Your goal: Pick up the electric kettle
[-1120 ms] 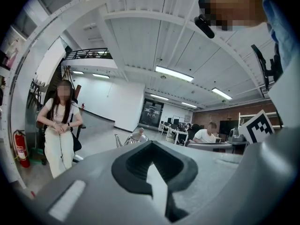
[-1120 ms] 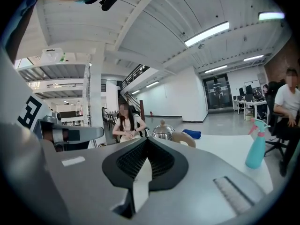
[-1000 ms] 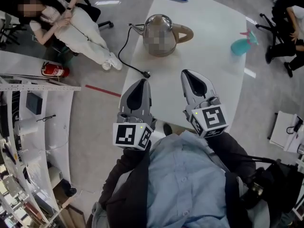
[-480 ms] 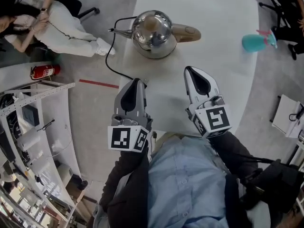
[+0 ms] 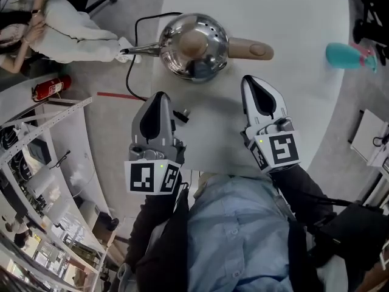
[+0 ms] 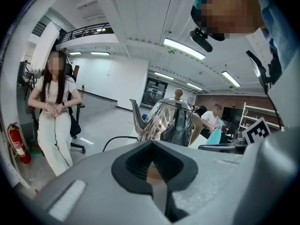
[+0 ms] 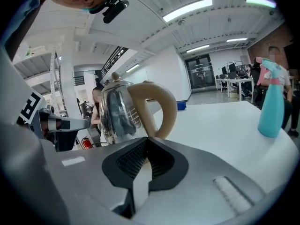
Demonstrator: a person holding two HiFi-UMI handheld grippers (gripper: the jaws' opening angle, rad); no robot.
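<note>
On the white table (image 5: 292, 11), the steel electric kettle (image 5: 194, 47) is placed at upper centre of the head view. Just below it, the left gripper (image 5: 159, 96) and right gripper (image 5: 249, 81) are held closed and empty. The right jaws should be opened and squared across the beige handle (image 5: 250, 48) before being closed. The kettle's lid is on, so its contents are unseen, as are those of the teal spray bottle (image 5: 343, 55) at upper right.

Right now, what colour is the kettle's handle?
Beige. The handle stands out against the shiny silver kettle, clearest in the right gripper view.
</note>
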